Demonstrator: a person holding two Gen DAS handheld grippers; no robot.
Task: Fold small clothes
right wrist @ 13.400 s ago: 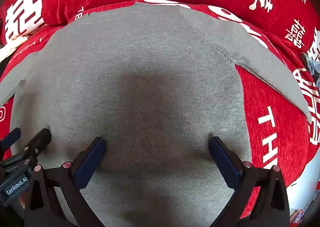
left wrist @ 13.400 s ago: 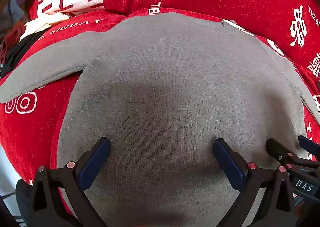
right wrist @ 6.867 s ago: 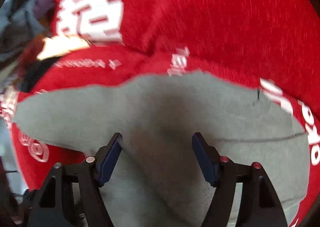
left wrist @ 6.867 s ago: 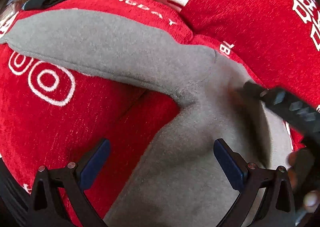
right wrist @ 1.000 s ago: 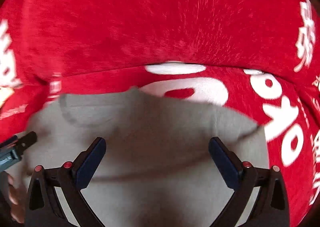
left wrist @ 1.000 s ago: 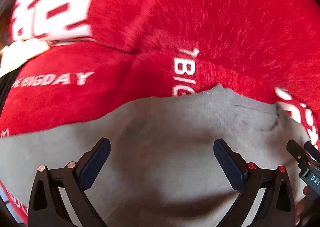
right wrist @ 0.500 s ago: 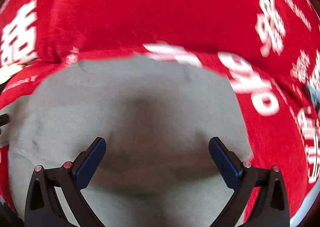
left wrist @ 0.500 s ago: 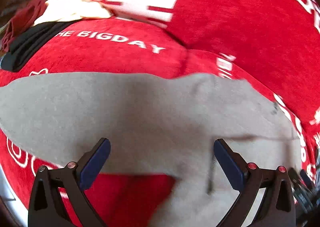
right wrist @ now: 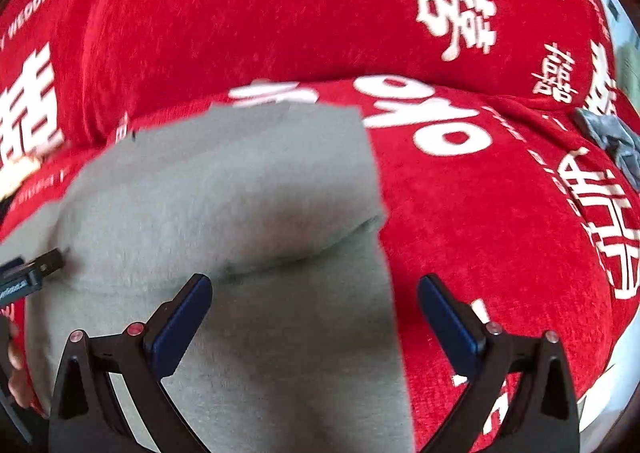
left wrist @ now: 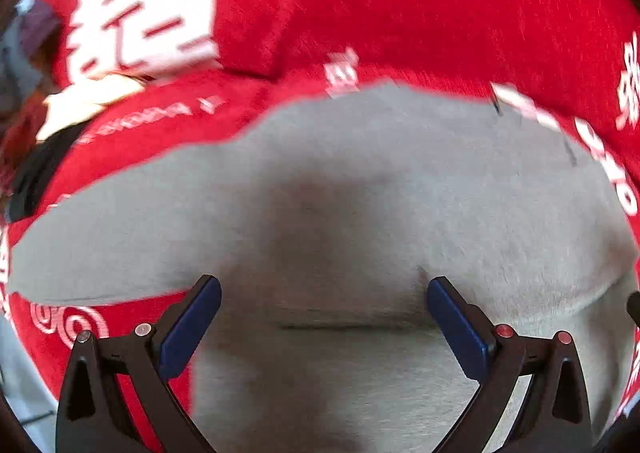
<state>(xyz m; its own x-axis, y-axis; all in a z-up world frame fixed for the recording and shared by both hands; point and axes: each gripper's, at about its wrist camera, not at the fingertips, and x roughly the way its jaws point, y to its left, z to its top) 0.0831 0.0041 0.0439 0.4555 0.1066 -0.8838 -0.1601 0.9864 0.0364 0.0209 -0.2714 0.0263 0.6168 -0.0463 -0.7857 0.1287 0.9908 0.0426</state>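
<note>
Grey garment (left wrist: 360, 193), one, on red printed sofa cover (right wrist: 480, 213); we note left hand-held gripper (left wrist: 324, 317) and right hand-held gripper (right wrist: 314, 309) both released.

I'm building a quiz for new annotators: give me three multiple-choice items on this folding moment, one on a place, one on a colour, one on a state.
1. Where does the grey garment lie?
A. on the red printed cover
B. on a wooden floor
C. in a basket

2. What colour are the pads on the fingers of the left gripper?
A. yellow
B. dark blue
C. white

3. How do the fingers of the right gripper stand?
A. shut on the garment
B. shut on nothing
C. spread wide, holding nothing

Key: 1 A, red cloth with white lettering shows around the garment's edges in both views. 2 B, both pads look dark blue against the black frame. 3 C, the fingers stand far apart with garment and cover visible between them.
</note>
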